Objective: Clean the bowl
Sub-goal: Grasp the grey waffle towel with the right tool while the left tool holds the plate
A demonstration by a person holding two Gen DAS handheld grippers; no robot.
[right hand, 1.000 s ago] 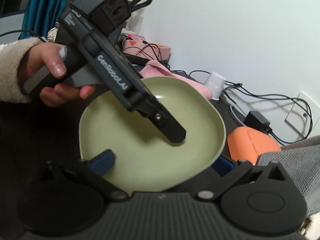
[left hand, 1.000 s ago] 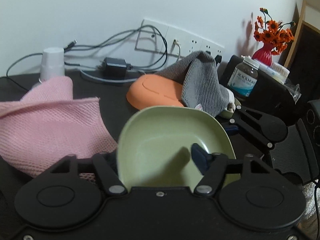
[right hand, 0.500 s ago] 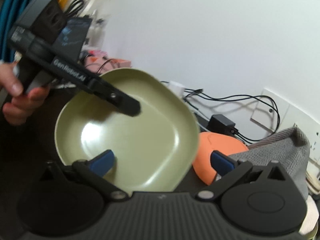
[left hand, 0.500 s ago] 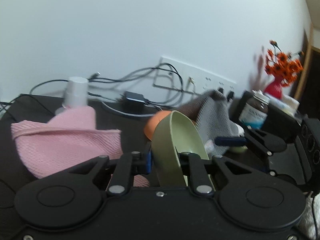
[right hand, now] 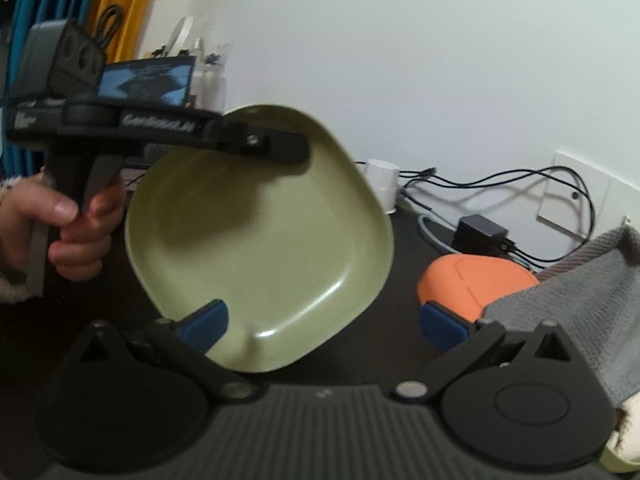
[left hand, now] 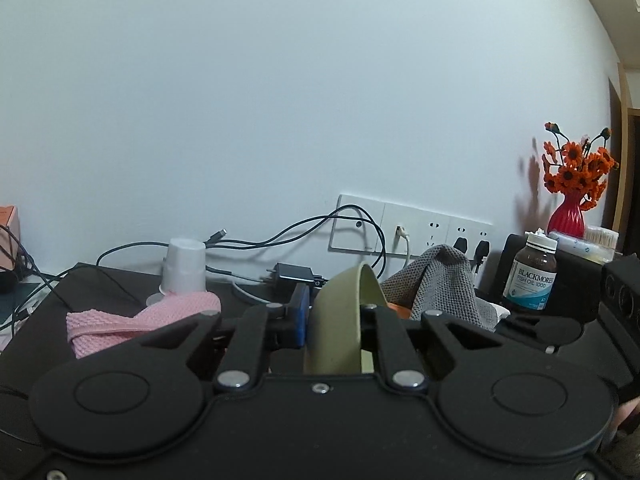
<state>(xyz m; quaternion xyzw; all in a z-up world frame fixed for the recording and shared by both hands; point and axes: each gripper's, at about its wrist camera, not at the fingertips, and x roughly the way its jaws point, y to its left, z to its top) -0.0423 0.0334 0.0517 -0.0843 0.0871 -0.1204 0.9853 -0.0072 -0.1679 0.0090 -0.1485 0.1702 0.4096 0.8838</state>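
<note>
The pale green bowl [right hand: 260, 248] hangs above the dark table, tipped up so its hollow faces the right wrist camera. My left gripper [right hand: 288, 148], held by a hand [right hand: 60, 220], is shut on the bowl's upper rim. In the left wrist view the bowl [left hand: 336, 320] stands edge-on between the closed fingers of my left gripper [left hand: 334, 312]. My right gripper [right hand: 322, 328] is open just below the bowl's lower edge, one blue pad [right hand: 204, 326] in front of the bowl, the other beside it. A grey cloth [right hand: 580, 300] lies at the right.
A pink cloth [left hand: 152, 320] and an upturned white cup [left hand: 184, 266] lie at the left. An orange object [right hand: 476, 280] sits under the grey cloth [left hand: 444, 284]. A charger [left hand: 294, 272] with cables, a brown bottle [left hand: 534, 276] and a red vase [left hand: 568, 216] line the wall.
My left gripper closed on the bowl's rim, then raised the bowl and tipped it onto its edge. The right gripper stayed open near the bowl.
</note>
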